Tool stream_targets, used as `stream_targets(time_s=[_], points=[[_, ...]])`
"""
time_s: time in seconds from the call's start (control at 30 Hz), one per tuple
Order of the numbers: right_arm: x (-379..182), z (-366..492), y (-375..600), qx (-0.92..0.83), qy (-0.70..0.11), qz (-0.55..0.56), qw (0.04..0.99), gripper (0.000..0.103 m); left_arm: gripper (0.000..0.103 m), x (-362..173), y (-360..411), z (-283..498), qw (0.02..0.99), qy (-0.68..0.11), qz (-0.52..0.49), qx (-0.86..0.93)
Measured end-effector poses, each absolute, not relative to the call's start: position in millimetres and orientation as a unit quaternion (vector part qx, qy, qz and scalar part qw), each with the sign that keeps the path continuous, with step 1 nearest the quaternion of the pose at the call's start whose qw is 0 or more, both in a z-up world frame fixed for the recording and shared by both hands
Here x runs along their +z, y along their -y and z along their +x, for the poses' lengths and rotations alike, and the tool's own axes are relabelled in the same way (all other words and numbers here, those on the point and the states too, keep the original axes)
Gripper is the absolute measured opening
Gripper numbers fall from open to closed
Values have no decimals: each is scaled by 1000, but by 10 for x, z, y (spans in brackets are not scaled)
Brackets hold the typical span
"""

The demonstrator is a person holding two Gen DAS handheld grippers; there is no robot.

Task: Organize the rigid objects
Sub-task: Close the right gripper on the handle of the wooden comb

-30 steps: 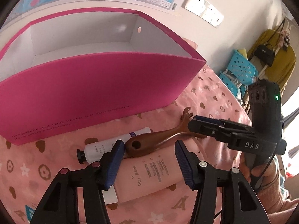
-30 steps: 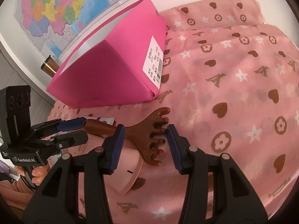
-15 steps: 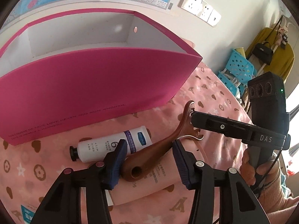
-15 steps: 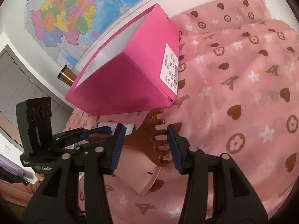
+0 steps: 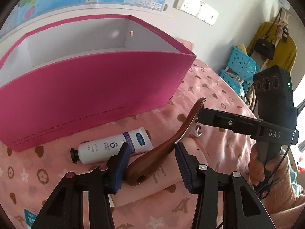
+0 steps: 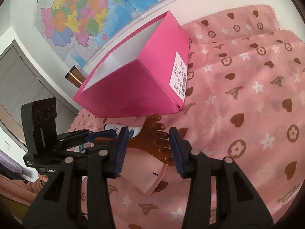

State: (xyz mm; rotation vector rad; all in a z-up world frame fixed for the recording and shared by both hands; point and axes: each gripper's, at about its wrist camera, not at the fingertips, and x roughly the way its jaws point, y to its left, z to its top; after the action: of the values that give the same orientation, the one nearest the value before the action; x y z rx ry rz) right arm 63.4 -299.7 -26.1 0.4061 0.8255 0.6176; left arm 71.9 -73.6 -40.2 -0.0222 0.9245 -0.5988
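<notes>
A brown wooden comb point(image 5: 162, 150) is lifted off the pink cloth, held at both ends. My left gripper point(image 5: 151, 164) is shut on its handle end. My right gripper point(image 6: 145, 146) is shut on its toothed head point(image 6: 156, 139); it also shows from the side in the left wrist view point(image 5: 219, 117). An open pink box point(image 5: 91, 95) with a white inside stands behind the comb; it also shows in the right wrist view point(image 6: 141, 76). A white tube point(image 5: 112, 147) and a pink tube point(image 6: 144, 169) lie on the cloth below the comb.
The pink patterned cloth point(image 6: 247, 95) covers the surface. A map hangs on the wall point(image 6: 85, 15) behind the box. A bronze cylinder point(image 6: 73, 77) stands behind the box's left end. Blue baskets point(image 5: 240, 66) and a yellow garment point(image 5: 274, 43) are at far right.
Both grippers have raised the comb off the pink tube and tilted it, head end higher. The view has risen, so the box's inside shows more.
</notes>
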Motion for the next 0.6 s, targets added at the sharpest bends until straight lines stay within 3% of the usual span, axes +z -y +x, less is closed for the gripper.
stream_targets(time_s=[0.2,0.3,0.6], points=[[-276,649,2977,288,-397,175,854,46,42,-389,745,660,854,-430,2,-292],[-304,676,2959,295,-404,169,849,45,29,-376,745,621,853,-427,8,-299],[-372,697,2962,280,-418,163,849,45,28,-373,710,638,851,-430,0,-302]])
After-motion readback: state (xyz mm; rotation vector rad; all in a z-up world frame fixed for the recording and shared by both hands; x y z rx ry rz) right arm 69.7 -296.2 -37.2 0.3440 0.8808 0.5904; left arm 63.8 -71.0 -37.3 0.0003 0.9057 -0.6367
